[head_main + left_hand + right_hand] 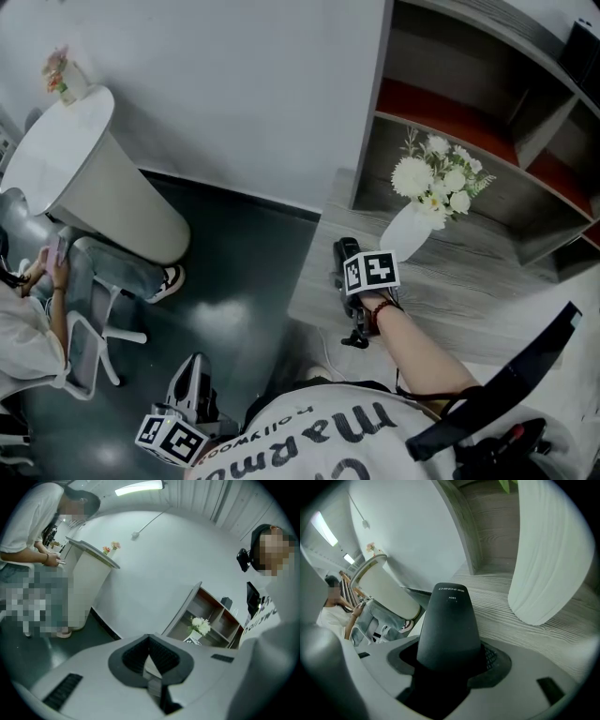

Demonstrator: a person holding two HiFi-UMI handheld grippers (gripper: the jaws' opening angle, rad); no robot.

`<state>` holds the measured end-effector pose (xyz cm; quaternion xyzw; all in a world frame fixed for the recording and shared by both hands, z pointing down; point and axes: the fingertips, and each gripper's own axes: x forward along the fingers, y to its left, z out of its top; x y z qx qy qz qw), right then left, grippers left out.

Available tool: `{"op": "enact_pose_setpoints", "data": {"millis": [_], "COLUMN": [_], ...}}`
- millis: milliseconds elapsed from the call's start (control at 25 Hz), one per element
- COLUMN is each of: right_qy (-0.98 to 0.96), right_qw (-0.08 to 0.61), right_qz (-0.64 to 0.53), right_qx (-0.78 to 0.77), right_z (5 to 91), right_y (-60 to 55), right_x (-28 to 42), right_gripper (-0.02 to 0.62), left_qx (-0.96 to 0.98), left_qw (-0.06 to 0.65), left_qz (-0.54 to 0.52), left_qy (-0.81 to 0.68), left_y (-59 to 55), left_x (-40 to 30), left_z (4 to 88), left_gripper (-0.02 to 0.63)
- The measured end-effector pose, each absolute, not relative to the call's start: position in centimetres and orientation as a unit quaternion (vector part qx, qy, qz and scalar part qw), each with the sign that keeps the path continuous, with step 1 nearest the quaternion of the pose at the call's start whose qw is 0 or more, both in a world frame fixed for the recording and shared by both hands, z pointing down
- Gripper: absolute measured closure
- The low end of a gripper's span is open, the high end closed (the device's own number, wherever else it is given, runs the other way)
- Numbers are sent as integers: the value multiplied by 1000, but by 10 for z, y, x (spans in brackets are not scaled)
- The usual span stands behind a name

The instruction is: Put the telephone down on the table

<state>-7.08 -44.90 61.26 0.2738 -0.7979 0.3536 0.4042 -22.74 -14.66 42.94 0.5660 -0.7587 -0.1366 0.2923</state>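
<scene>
The telephone (347,251) is a black handset, and my right gripper (361,300) is shut on it just above the near left part of the grey wood table (487,300). In the right gripper view the handset (449,625) sticks out from between the jaws of the right gripper (450,660), pointing over the tabletop (511,606) towards its edge. My left gripper (192,380) hangs low at the bottom left over the dark floor. In its own view the left gripper (150,656) has its pads together with nothing between them.
A white vase (408,239) of white flowers (436,178) stands on the table just right of the handset, close by in the right gripper view (548,555). An open shelf unit (487,122) backs the table. At left are a white pedestal table (94,178), a white chair (89,347) and a seated person (28,319).
</scene>
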Motion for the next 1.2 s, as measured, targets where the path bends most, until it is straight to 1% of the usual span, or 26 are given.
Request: {"op": "enact_pose_setpoints", "data": {"millis": [1200], "right_qy": [-793], "right_qw": [467], "right_qz": [289], "right_qx": [264], "right_z": [619], "right_y": [-445], "right_x": [-72], "right_gripper": [308], "left_qx": [560], "left_qw": [288], "left_qz": [-144], "left_qy": [-764], "left_y": [-134], "left_x": [-242], "left_z": [430], "left_gripper": [597]}}
